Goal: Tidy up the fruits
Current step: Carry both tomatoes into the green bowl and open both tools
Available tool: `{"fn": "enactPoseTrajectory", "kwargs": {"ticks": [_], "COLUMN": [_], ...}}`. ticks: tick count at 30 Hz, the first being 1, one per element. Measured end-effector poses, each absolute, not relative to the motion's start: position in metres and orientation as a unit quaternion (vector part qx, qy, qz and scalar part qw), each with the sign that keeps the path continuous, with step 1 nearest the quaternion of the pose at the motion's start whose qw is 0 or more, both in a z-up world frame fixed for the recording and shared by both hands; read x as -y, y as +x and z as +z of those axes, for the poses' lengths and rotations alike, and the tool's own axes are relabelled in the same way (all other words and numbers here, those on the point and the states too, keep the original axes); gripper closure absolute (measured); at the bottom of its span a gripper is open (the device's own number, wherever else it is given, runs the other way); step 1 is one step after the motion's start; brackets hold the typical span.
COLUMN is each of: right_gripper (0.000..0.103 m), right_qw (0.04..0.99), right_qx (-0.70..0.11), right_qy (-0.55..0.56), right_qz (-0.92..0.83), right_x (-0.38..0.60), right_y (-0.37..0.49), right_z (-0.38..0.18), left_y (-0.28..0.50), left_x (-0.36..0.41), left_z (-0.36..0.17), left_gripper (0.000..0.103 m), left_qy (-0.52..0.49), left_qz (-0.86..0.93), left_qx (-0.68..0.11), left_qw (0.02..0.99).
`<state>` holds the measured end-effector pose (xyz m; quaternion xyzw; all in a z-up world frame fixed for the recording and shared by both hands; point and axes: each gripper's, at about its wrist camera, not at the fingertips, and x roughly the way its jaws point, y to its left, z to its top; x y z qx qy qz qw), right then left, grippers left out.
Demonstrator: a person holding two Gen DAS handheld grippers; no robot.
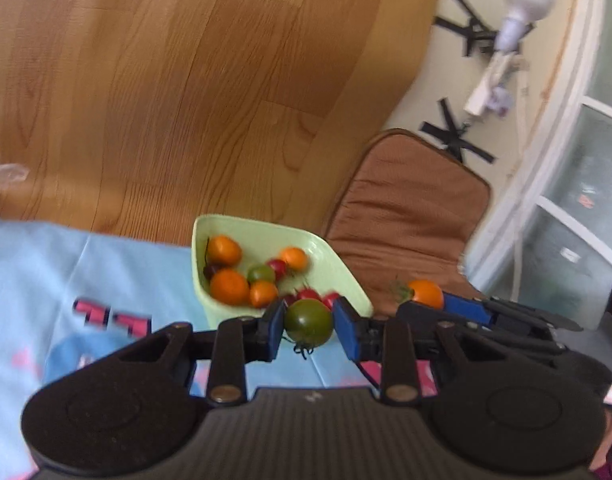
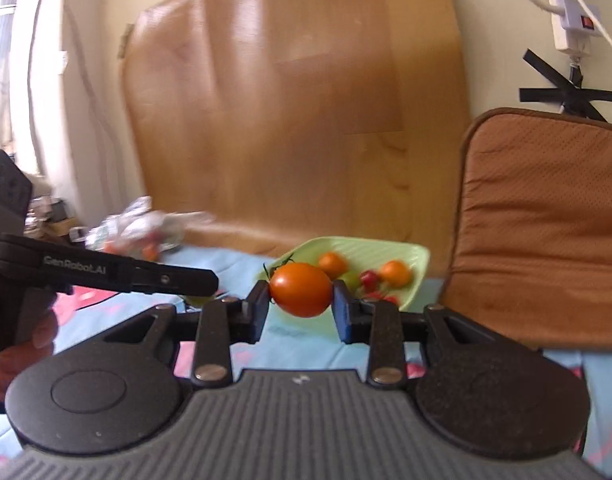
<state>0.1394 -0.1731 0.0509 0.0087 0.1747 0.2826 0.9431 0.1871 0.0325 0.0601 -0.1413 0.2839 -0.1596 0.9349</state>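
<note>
My left gripper is shut on a dark green tomato and holds it just in front of a pale green bowl. The bowl holds several orange, red and green tomatoes. My right gripper is shut on an orange tomato and holds it above the blue cloth, near the same bowl. The right gripper with its orange tomato also shows in the left wrist view, to the right of the bowl. The left gripper's arm crosses the right wrist view at the left.
A light blue cloth with pink print covers the surface. A brown cushion leans behind the bowl on the right. A wooden board stands at the back. A clear plastic bag with more fruit lies at the far left.
</note>
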Motion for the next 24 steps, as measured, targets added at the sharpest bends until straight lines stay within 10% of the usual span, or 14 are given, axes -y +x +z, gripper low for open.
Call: {"fn": "enactPoseTrajectory", "kwargs": {"ticks": [9, 24], "right_gripper": [0.06, 0.06], "right_qw": [0.941, 0.941], "right_qx": [-0.22, -0.24], "right_qy": [-0.041, 0.063], "right_qz": [0.252, 0.231], "right_x": [0.139, 0.218], "right_y": [0.232, 0.107], "right_z": [0.005, -0.003], "left_y": [0.272, 0.033], "left_x": [-0.02, -0.021], "left_z": [0.018, 0.004], "left_gripper": [0.069, 0.067], "left_qy": [-0.127, -0.055], "left_qz": [-0.096, -0.033], "left_qx": [-0.33, -0.251], "left_qw": [0.93, 0.966]}}
